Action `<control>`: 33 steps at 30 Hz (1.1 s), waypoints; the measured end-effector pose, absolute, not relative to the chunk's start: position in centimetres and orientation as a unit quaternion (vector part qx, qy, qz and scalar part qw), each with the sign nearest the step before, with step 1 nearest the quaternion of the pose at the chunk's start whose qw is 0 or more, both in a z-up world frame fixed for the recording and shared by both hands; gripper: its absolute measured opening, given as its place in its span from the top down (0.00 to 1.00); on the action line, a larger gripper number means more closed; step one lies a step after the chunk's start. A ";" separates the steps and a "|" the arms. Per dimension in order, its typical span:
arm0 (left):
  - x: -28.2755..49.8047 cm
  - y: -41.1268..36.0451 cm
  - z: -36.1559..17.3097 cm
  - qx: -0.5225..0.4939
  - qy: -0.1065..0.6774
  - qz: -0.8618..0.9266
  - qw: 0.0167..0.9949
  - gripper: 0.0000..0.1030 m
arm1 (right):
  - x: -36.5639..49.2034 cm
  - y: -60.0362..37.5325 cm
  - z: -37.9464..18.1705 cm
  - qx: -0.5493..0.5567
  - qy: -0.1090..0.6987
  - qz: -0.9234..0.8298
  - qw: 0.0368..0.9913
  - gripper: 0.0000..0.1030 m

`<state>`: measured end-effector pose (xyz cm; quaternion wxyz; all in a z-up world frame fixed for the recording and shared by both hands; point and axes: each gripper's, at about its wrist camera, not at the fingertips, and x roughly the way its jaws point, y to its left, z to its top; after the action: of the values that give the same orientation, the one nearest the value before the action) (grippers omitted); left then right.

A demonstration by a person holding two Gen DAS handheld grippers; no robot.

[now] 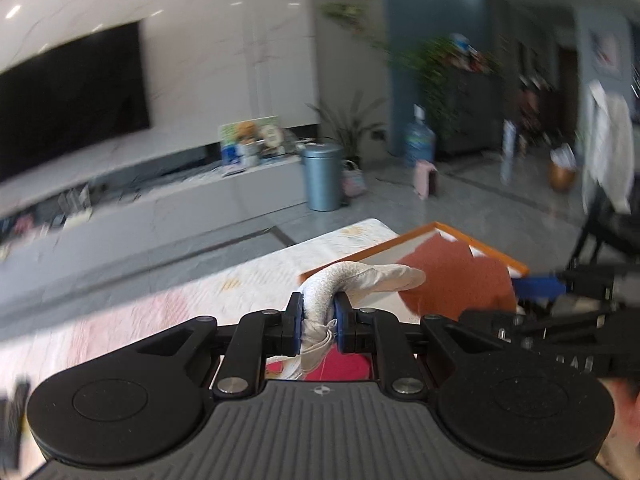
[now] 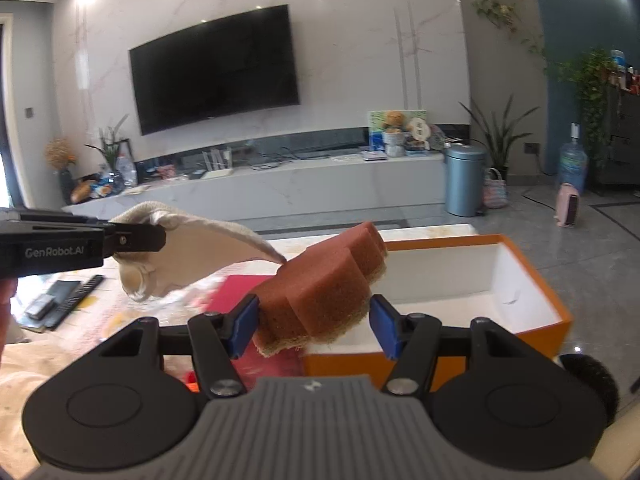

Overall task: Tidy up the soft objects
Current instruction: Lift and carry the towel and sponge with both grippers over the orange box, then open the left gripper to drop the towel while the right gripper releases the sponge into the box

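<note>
Both soft things are airborne, mid-carry; the left gripper (image 1: 318, 322) pinches a white cloth (image 1: 360, 278) nearly closed, the right gripper (image 2: 312, 326) clamps a brown sponge (image 2: 320, 284) half-wide; next, probably, each lowers into the orange box (image 2: 532, 280) at the bench's far corner, then releases.

Blurred far room (left wrist view)

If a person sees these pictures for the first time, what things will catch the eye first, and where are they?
The brown sponge stands out first, held in the right gripper just before the orange box, whose white inside is open. Beside it, the left gripper is shut on a white cloth that hangs above the table. Behind them a big black TV fills the pale wall.
</note>
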<state>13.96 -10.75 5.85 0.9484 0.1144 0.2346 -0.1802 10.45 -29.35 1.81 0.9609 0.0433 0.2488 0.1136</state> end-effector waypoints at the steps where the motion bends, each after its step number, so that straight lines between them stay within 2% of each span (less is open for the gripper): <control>1: 14.5 -11.9 5.6 0.134 0.232 -0.188 0.945 0.83 | 11.2 -29.9 1.9 0.040 0.252 0.109 0.961 0.42; 15: 21.9 -22.1 -1.7 0.336 0.287 -0.245 0.863 0.83 | 22.1 -35.9 -3.0 0.024 0.350 0.086 0.932 0.42; 20: 23.3 -24.6 -5.3 0.363 0.339 -0.292 0.817 0.83 | 23.4 -37.4 -4.7 0.027 0.379 0.086 0.921 0.42; 25: 24.7 -25.1 -7.5 0.336 0.400 -0.312 0.794 0.82 | 24.7 -38.4 -5.9 0.054 0.412 0.109 0.903 0.42; 27: 25.1 -24.5 -7.8 0.321 0.417 -0.312 0.791 0.77 | 24.7 -38.5 -6.1 0.057 0.419 0.111 0.899 0.42; 29: 25.7 -23.6 -7.6 0.300 0.438 -0.317 0.786 0.66 | 25.0 -38.7 -6.4 0.067 0.426 0.115 0.895 0.42; 30: 25.9 -23.0 -7.4 0.288 0.443 -0.319 0.787 0.65 | 25.1 -38.7 -6.5 0.074 0.431 0.118 0.892 0.41; 32: 26.0 -22.1 -6.8 0.269 0.445 -0.320 0.792 0.50 | 25.6 -39.0 -6.5 0.091 0.439 0.125 0.885 0.41; 33: 26.1 -22.1 -6.4 0.259 0.443 -0.320 0.797 0.46 | 25.7 -39.0 -6.6 0.098 0.442 0.128 0.882 0.41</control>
<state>26.06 -22.08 -6.40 0.7966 0.2587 0.4427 -0.3202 25.70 -39.01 -6.56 0.8823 0.0985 0.4421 0.1280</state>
